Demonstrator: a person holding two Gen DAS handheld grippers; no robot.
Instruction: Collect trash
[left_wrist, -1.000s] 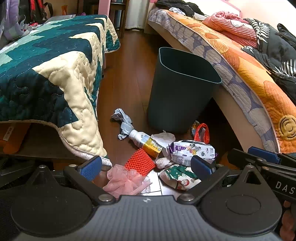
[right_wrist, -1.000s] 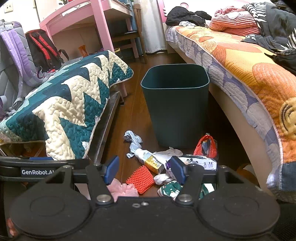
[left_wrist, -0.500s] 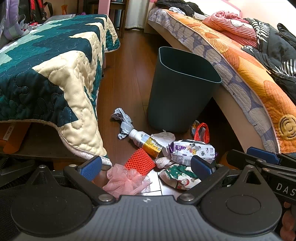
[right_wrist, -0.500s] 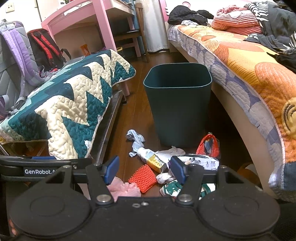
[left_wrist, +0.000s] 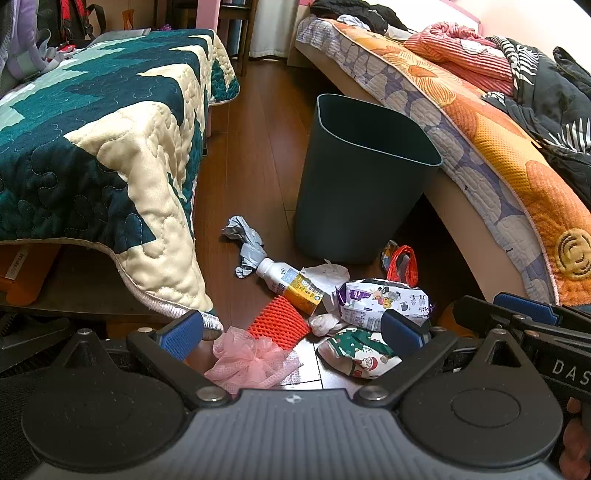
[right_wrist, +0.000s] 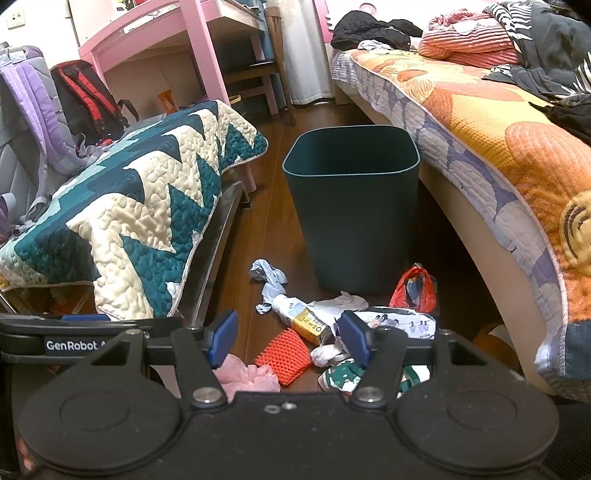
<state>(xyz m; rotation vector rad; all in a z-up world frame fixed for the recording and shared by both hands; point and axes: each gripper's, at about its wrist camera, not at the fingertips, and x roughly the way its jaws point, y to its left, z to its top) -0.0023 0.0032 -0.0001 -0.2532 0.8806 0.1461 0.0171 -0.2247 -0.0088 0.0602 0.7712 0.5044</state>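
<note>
Left wrist view: my left hand-held gripper (left_wrist: 291, 334) hangs wide apart and empty above the trash on the wooden floor (left_wrist: 255, 155). Below it lie a pink mesh bow (left_wrist: 251, 360), an orange net sleeve (left_wrist: 280, 323), a bottle (left_wrist: 290, 282) and a snack bag (left_wrist: 384, 299). My right hand-held gripper (right_wrist: 288, 338) is likewise wide and empty. A dark green bin (right_wrist: 352, 210) stands upright just beyond the litter, beside the bed (right_wrist: 491, 155).
</note>
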